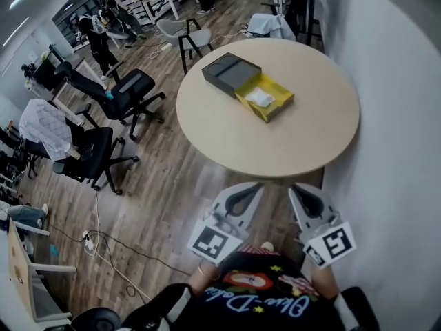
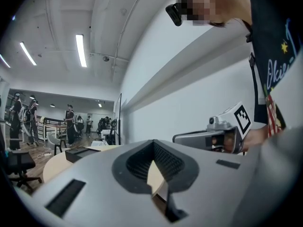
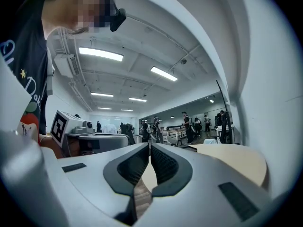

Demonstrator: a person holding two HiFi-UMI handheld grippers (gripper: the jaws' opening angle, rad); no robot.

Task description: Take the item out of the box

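With the left tool (image 1: 253, 188) and right tool (image 1: 296, 189) both closed on nothing and held well short of the round surface (image 1: 303, 136), the small white item (image 1: 260, 97) in the open yellow box (image 1: 279, 103) appears light and soft, so it is best pinched at one edge.

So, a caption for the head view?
Left claw and right claw, shut and empty, short of the round table; yellow box open, white item inside.
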